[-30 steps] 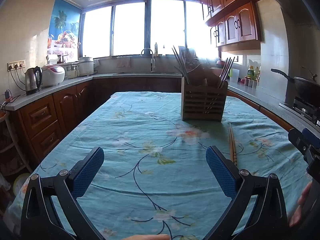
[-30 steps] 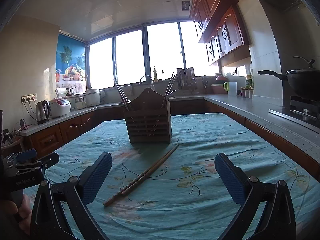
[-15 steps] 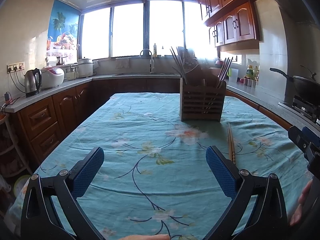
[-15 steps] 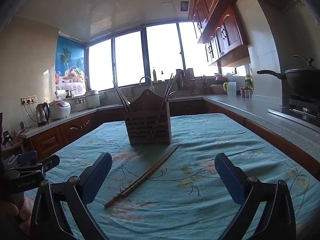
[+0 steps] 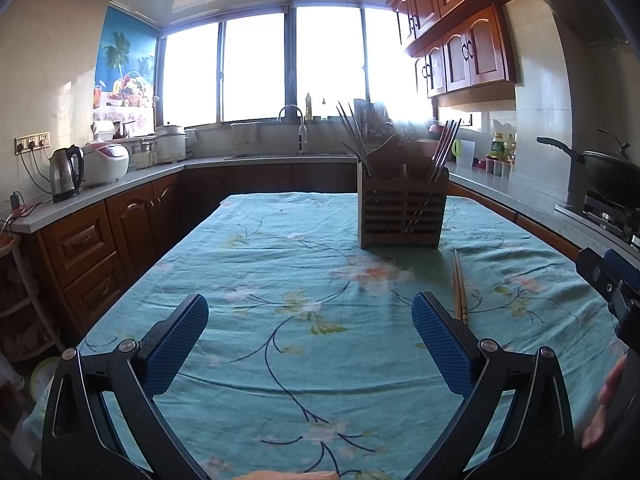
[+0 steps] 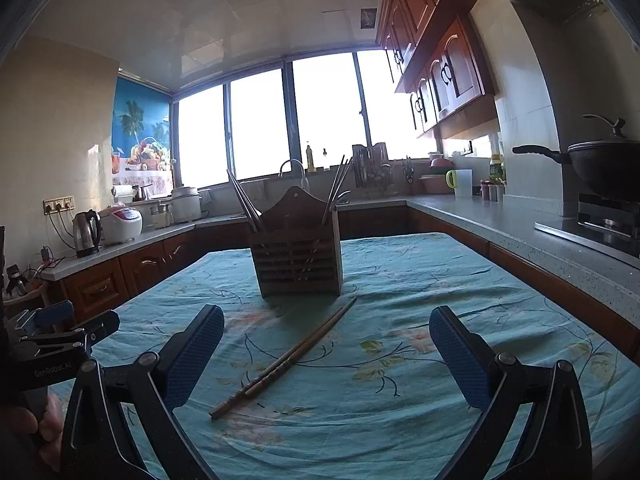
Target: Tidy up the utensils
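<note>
Right gripper (image 6: pixel 326 344), blue-padded fingers (image 6: pixel 196 354) spread wide and empty, hovers above a pair of wooden chopsticks (image 6: pixel 286 358) lying flat on the floral tablecloth (image 6: pixel 420 280), long axis running from 7 o'clock, thick ends near the camera, to 1 o'clock, tips just short of the slatted wooden utensil holder (image 6: pixel 298 266) at 12 o'clock, which holds upright chopsticks. Left gripper (image 5: pixel 310 334), fingers likewise wide apart and empty, hangs over the cloth with the pair at 2 o'clock. Its body, at 9 o'clock in the right view, reads "GenRobot.AI".
</note>
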A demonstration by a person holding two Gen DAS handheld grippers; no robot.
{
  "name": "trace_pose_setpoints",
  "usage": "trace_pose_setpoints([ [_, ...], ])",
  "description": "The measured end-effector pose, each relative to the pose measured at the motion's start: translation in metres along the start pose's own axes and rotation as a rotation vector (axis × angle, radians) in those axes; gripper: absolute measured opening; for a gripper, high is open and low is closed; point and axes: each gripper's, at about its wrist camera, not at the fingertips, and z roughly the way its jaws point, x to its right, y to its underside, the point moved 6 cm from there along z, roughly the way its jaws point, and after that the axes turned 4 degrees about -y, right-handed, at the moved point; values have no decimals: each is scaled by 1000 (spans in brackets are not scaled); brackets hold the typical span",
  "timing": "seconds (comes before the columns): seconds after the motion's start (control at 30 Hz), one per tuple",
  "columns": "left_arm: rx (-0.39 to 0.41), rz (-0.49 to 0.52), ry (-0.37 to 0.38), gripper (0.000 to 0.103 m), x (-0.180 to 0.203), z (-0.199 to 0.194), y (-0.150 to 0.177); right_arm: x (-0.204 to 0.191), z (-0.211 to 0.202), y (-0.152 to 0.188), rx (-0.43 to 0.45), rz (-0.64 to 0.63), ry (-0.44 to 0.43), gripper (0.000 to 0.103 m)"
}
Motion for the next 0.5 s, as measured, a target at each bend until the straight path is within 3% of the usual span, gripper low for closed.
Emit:
trace_pose_setpoints([
  [0.5,2,-3,-10,103,0,0,-1,0,0,0,4,1,0,103],
])
